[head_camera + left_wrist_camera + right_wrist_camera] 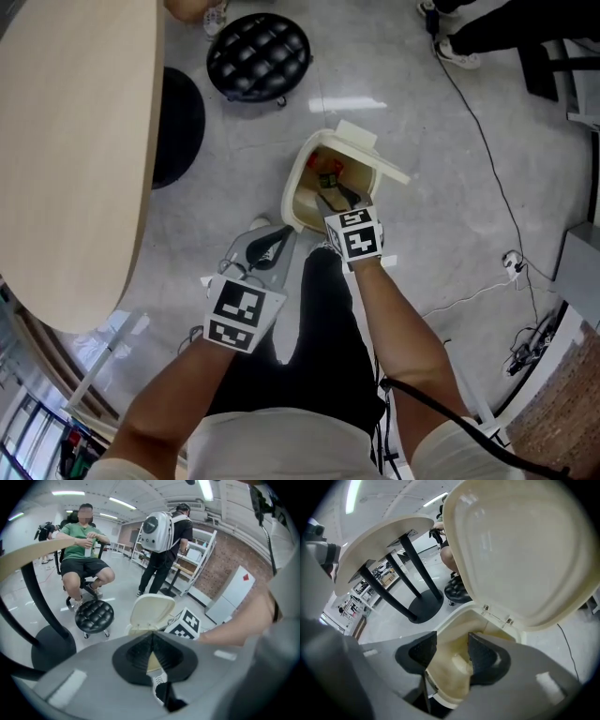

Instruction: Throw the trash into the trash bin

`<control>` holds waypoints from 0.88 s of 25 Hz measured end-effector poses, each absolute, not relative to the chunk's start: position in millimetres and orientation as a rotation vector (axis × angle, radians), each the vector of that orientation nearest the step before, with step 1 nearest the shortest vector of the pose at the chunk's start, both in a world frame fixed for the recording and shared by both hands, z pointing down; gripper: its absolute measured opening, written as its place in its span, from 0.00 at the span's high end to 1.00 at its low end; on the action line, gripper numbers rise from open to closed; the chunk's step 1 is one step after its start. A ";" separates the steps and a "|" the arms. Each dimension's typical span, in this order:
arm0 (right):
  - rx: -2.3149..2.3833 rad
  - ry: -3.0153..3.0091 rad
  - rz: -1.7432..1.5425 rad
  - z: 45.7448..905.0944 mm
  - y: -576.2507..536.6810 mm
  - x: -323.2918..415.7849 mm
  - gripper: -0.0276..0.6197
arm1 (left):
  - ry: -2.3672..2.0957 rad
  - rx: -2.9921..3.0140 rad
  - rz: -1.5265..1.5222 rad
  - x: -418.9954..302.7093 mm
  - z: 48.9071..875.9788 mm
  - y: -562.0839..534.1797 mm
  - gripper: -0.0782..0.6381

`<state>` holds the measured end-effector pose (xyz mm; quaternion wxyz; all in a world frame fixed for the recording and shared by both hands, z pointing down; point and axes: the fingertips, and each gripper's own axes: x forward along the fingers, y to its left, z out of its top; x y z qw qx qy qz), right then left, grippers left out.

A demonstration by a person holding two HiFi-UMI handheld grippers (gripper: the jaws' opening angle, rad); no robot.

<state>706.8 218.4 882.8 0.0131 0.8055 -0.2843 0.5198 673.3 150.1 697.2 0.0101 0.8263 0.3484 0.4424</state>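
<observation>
**Trash looks dropped; your right gripper is empty over the bin**

Your right gripper [338, 199] hangs over the mouth of the trash bin [292, 195]. Its jaws are spread wide with nothing between them, and the right gripper view shows only the bin's pale inside through the gap. Your left gripper [266, 247] sits nearer you, just left of the bin, with its jaws closed tip to tip on nothing.

The lid [364, 142] stands open on the bin's far side. Inside the bin lie a few pieces of trash [328, 174], one red and some dark; they are too small in the head view to say what they are.

I judge the drop itself to be done. What is left for you is to draw the right gripper clear of the opening and, if the lid is meant to shut, let it come down.
</observation>
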 end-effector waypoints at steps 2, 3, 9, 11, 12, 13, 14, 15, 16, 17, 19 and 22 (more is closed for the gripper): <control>2.496 -0.880 1.622 872.9 219.3 702.3 0.64 | 1.084 2.593 1.358 676.0 685.5 148.1 0.88; 2.491 -0.884 1.620 866.6 219.0 700.1 0.65 | 1.089 2.601 1.345 677.4 678.7 146.8 0.88; 2.518 -1.008 1.559 786.7 216.5 684.6 0.87 | 1.162 2.632 1.259 672.4 622.1 142.3 0.88; 2.557 -1.026 1.500 746.9 216.9 684.7 0.95 | 1.180 2.655 1.213 676.1 597.0 138.5 0.88; 2.583 -1.018 1.464 726.5 218.2 687.3 0.95 | 1.180 2.671 1.180 681.6 583.9 136.6 0.88; 2.615 -1.001 1.428 706.0 219.8 691.1 0.95 | 1.179 2.684 1.146 688.2 571.7 135.0 0.88; 2.657 -0.981 1.391 684.8 221.4 696.2 0.95 | 1.182 2.689 1.118 694.5 561.4 133.9 0.88; 2.708 -0.960 1.356 662.4 222.6 701.6 0.95 | 1.185 2.684 1.097 700.0 552.4 133.3 0.88; 2.766 -0.942 1.325 638.8 223.5 705.6 0.95 | 1.187 2.677 1.079 704.6 542.8 133.3 0.88; 2.829 -0.925 1.296 614.5 224.6 707.6 0.95 | 1.189 2.674 1.061 708.7 531.8 134.2 0.88; 2.958 -0.901 1.235 565.4 226.8 706.0 0.95 | 1.206 2.677 1.016 713.4 508.0 138.1 0.88; 3.098 -0.902 1.109 498.7 224.0 692.2 0.95 | 1.276 2.679 0.950 709.6 474.5 141.4 0.88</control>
